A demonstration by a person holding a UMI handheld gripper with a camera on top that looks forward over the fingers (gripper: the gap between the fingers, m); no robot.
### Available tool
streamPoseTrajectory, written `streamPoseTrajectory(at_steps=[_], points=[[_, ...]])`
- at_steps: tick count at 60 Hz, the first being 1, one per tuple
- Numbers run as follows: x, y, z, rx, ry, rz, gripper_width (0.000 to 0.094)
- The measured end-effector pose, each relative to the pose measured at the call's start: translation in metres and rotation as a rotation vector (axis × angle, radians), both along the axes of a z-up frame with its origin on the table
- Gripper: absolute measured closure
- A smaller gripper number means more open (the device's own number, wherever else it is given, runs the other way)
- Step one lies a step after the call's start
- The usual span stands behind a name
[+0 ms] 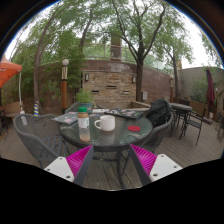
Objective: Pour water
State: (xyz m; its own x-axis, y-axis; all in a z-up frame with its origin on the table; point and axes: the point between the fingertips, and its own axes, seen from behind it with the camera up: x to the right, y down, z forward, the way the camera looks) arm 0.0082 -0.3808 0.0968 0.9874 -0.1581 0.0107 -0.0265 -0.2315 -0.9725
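Observation:
A bottle (84, 118) with a green cap stands upright on a round glass patio table (120, 133), just left of a white mug (105, 123). Both are well beyond my fingers. My gripper (111, 160) is open and empty, with its pink pads (79, 157) spread wide apart. It is held back from the table, facing its near rim.
A small red object (134, 127) lies right of the mug. Papers (127, 112) lie on the far side of the table. Metal mesh chairs (38, 137) stand around it, one with a dark bag (160, 112). A brick wall (115, 80) and trees lie behind.

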Motion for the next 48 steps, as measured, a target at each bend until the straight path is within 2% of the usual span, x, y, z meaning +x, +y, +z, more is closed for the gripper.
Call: streamPoseTrajectory(at_steps=[25,37,48], points=[[-0.025,0.029,0.001,0.015,0.053,0.040,0.0116],[-0.066,0.084,-0.008,0.009,0.084,0.108,0.0118],[-0.097,0.155,-0.011,0.064,0.043,0.140,0.0124]])
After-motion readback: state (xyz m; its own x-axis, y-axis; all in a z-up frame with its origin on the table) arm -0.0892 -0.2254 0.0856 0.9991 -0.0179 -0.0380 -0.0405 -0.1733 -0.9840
